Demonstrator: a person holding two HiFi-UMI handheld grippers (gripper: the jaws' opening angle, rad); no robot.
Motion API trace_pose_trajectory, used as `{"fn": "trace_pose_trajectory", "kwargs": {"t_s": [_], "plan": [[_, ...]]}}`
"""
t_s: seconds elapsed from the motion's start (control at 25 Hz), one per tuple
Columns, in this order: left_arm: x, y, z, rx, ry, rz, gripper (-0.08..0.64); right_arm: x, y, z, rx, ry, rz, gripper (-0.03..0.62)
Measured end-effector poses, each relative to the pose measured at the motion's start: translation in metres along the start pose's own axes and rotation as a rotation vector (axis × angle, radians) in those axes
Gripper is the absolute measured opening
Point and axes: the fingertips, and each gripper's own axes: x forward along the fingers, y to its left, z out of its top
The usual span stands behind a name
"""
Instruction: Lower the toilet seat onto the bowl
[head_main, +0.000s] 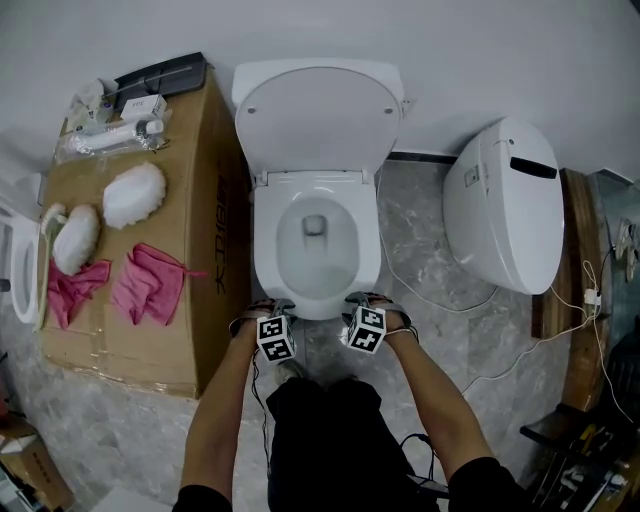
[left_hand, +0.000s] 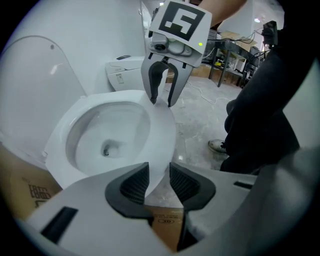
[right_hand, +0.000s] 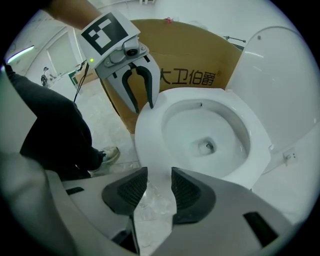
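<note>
The white toilet (head_main: 268, 262) stands against the wall with its lid (head_main: 315, 120) raised. The seat ring (right_hand: 150, 125) lies flat on the bowl. Both grippers are at the bowl's front edge. My left gripper (head_main: 275, 303) is open on the front left; in the left gripper view (left_hand: 159, 180) the tip of the rim (left_hand: 162, 150) reaches in between its jaws, and the pads do not squeeze it. My right gripper (head_main: 362, 298) is open on the front right; in the right gripper view (right_hand: 159, 186) only floor shows between its jaws, just short of the rim. Each gripper faces the other across the rim.
A large cardboard box (head_main: 205, 250) stands close on the toilet's left, carrying pink cloths (head_main: 145, 282), white pads and bottles. A second toilet (head_main: 510, 200) stands on the right with cables (head_main: 440, 300) trailing over the marble floor. The person's legs are right behind the grippers.
</note>
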Motion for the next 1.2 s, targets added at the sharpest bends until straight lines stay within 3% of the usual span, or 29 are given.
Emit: {"fn": "trace_pose_trajectory", "kwargs": {"t_s": [0.24,0.36,0.44,0.6,0.72,0.8,0.92,1.08,1.2], "plan": [[-0.004,0.002,-0.002,-0.049,0.001,0.001,0.124,-0.004,-0.003,0.008,0.046,-0.013,-0.007,0.170],[-0.027,-0.002,0.001,-0.110,-0.010,0.005,0.124,-0.024,0.004,0.015,0.096,-0.021,-0.004,0.160],[-0.052,0.002,0.010,-0.206,-0.046,0.029,0.115,-0.046,0.007,0.023,0.150,-0.037,-0.018,0.147],[-0.122,0.010,0.042,-0.492,-0.198,0.072,0.074,-0.117,0.000,0.047,0.343,-0.119,-0.097,0.093],[-0.186,0.014,0.064,-0.692,-0.295,0.151,0.045,-0.186,-0.005,0.067,0.548,-0.234,-0.133,0.053],[-0.232,0.014,0.079,-0.783,-0.354,0.219,0.023,-0.235,-0.006,0.080,0.678,-0.333,-0.165,0.038],[-0.313,0.024,0.109,-0.805,-0.434,0.370,0.011,-0.318,-0.011,0.105,0.784,-0.465,-0.242,0.031],[-0.444,0.046,0.154,-0.846,-0.575,0.571,0.009,-0.438,-0.022,0.142,0.820,-0.626,-0.372,0.028],[-0.537,0.050,0.190,-0.832,-0.694,0.679,0.009,-0.524,-0.019,0.167,0.835,-0.770,-0.443,0.028]]}}
